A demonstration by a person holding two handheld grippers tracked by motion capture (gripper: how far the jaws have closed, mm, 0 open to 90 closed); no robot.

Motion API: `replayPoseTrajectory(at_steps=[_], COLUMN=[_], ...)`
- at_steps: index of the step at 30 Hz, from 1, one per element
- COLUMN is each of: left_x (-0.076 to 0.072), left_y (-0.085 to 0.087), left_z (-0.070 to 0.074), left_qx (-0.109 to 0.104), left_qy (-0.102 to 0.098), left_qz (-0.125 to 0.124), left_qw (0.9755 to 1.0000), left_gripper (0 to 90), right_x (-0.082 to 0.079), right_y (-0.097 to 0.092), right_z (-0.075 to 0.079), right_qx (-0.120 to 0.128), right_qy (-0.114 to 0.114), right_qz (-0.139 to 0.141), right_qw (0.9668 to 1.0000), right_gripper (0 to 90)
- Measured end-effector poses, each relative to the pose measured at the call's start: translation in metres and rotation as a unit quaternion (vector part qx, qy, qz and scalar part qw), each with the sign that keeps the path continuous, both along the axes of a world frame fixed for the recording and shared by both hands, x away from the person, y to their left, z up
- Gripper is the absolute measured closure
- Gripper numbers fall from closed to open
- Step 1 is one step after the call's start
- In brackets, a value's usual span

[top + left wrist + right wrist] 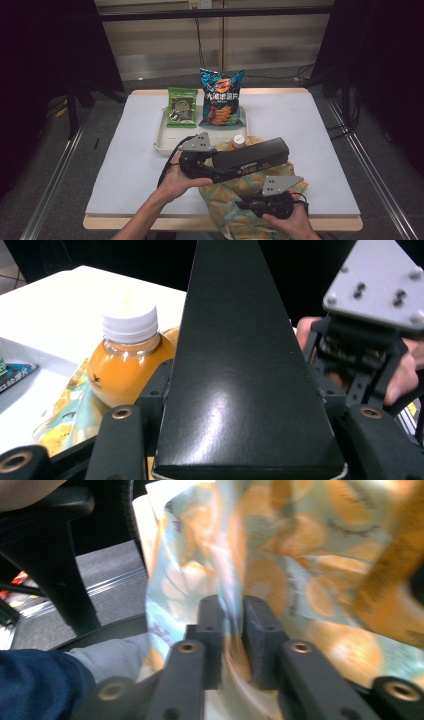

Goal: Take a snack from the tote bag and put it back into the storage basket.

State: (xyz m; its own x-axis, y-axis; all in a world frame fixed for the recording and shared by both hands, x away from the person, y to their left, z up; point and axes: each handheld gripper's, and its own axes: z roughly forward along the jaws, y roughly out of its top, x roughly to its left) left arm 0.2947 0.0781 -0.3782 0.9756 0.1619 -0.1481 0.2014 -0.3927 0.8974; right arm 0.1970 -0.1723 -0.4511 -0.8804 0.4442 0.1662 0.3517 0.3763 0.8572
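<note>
Left gripper clamping black box, right gripper pinching bag

Left claw – black body, grey three-cornered plate on top with dark screws, black cable looping off its rear; its own view shows black jaw links with brass-coloured pivot bushings. Right claw – same black build, same grey plate with small screw holes; its jaws end in blocky dark grey pads on black links with round metal pivots. Forearms bare; dark blue fabric and light grey fabric at lower left of right gripper view
</note>
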Motion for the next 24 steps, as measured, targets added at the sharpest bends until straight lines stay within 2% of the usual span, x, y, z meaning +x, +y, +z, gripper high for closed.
replayPoseTrajectory(at_steps=[3, 4, 7, 13, 17, 20, 21, 24], left_x=[0.001, 0.001, 0.001, 0.003, 0.004, 0.005, 0.005, 0.007], left_y=[0.005, 0.007, 0.011, 0.019, 0.021, 0.024, 0.027, 0.035], left_z=[0.0, 0.0, 0.0, 0.008, 0.015, 0.018, 0.019, 0.022], left_qx=[0.006, 0.008, 0.006, -0.004, -0.017, -0.016, -0.011, -0.015], left_qy=[0.0, -0.001, 0.001, -0.002, -0.004, -0.008, -0.011, -0.013], left_qz=[0.008, 0.008, 0.005, -0.002, -0.004, -0.012, -0.01, -0.005], left_qw=[1.0, 0.9999, 1.0, 1.0, 0.9998, 0.9998, 0.9998, 0.9998], left_gripper=[43.8, 43.8, 43.7, 43.7, 43.8, 43.8, 43.7, 43.7], right_x=[-0.001, -0.001, -0.001, -0.004, -0.007, -0.007, -0.007, -0.008], right_y=[-0.01, -0.012, -0.019, -0.035, -0.042, -0.045, -0.045, -0.049], right_z=[0.003, 0.005, 0.01, 0.015, 0.015, 0.016, 0.017, 0.019], right_qx=[0.01, 0.015, 0.022, 0.035, 0.041, 0.043, 0.045, 0.048], right_qy=[-0.004, -0.005, -0.012, -0.022, -0.025, -0.026, -0.028, -0.033], right_qz=[-0.012, -0.014, -0.029, -0.056, -0.07, -0.072, -0.073, -0.077], right_qw=[0.9999, 0.9998, 0.9993, 0.9976, 0.9964, 0.9962, 0.9959, 0.9953], right_gripper=[60.2, 57.7, 41.4, 23.3, 16.0, 13.7, 11.5, 8.0])
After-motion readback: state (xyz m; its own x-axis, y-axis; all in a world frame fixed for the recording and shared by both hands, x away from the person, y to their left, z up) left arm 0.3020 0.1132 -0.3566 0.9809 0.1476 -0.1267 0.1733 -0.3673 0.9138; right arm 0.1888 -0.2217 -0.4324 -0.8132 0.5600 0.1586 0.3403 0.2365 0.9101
